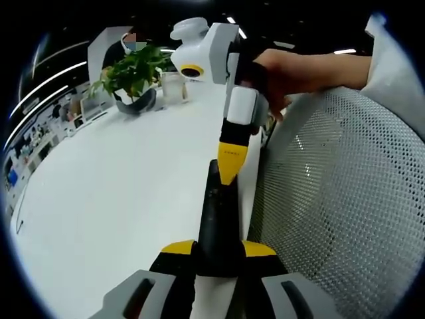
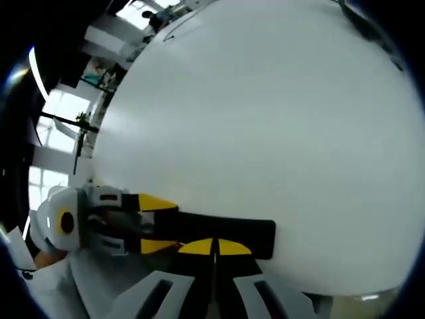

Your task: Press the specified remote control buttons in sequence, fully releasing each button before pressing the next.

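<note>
The black remote control point(image 1: 218, 222) lies clamped between the left gripper point(image 1: 218, 256) jaws, while the right gripper point(image 2: 214, 248) (jaws closed together) touches it from above.

White table point(image 1: 99, 199), mesh chair point(image 1: 345, 199), windows point(image 2: 63, 143)

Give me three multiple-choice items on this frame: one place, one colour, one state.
1. Where does the plant stand?
A. on the table
B. on the chair
C. on the floor
2. What colour is the remote?
A. white
B. black
C. red
3. What is the left hand-held gripper doing?
A. open and empty
B. shut on the remote
C. holding a cup

Answers:
1. A, its pot sits on the white table.
2. B, it is dark against the table.
3. B, the yellow jaw tips clamp its near end.
</note>
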A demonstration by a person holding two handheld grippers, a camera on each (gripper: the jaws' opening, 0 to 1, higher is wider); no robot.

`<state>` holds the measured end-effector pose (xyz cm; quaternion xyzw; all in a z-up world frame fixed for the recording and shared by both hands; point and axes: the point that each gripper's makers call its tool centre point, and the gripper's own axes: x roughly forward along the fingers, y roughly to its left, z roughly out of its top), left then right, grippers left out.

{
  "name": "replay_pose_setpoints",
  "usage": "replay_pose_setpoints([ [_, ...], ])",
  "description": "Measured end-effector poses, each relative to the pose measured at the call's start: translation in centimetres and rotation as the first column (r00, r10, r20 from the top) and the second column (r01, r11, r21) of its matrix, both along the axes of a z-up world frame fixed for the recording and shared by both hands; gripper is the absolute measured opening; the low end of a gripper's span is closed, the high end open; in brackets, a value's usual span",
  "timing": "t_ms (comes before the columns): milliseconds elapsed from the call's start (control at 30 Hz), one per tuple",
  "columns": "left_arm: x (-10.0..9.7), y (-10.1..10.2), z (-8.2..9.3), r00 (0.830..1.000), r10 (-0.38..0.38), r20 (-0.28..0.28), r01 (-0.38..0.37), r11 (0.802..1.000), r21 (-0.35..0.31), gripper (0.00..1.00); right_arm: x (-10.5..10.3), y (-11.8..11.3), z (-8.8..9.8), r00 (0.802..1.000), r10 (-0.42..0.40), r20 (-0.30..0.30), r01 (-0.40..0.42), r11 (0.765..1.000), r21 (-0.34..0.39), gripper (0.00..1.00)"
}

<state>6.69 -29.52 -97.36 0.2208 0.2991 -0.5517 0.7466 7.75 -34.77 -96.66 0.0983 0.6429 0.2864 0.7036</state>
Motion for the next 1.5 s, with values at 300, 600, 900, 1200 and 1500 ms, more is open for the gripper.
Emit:
replay_pose_setpoints([
  [300, -0.1, 0.0, 0.0, 1.000, 0.001, 0.001, -0.001, 1.000, -0.003, 0.24, -0.5, -0.9, -0.1, 1.000, -0.001, -0.005, 0.000, 0.999, -0.046, 0.00],
  [600, -0.1, 0.0, 0.0, 1.000, -0.002, 0.002, 0.002, 1.000, -0.009, 0.25, -0.4, -1.0, -0.2, 1.000, 0.008, 0.005, -0.008, 0.998, -0.057, 0.00],
  [900, -0.1, -0.1, 0.0, 1.000, -0.003, 0.000, 0.003, 1.000, -0.014, 0.25, -0.4, -1.0, -0.3, 1.000, -0.011, 0.001, 0.011, 0.998, -0.060, 0.00],
  [1200, -0.1, -0.1, 0.0, 1.000, -0.002, 0.000, 0.002, 1.000, -0.010, 0.25, -0.5, -1.0, -0.3, 0.998, 0.016, 0.067, -0.009, 0.995, -0.103, 0.00],
  [1500, -0.1, -0.1, 0.1, 1.000, -0.004, 0.001, 0.004, 1.000, -0.004, 0.25, -0.3, -1.0, -0.3, 0.994, 0.052, 0.098, -0.039, 0.991, -0.130, 0.00],
])
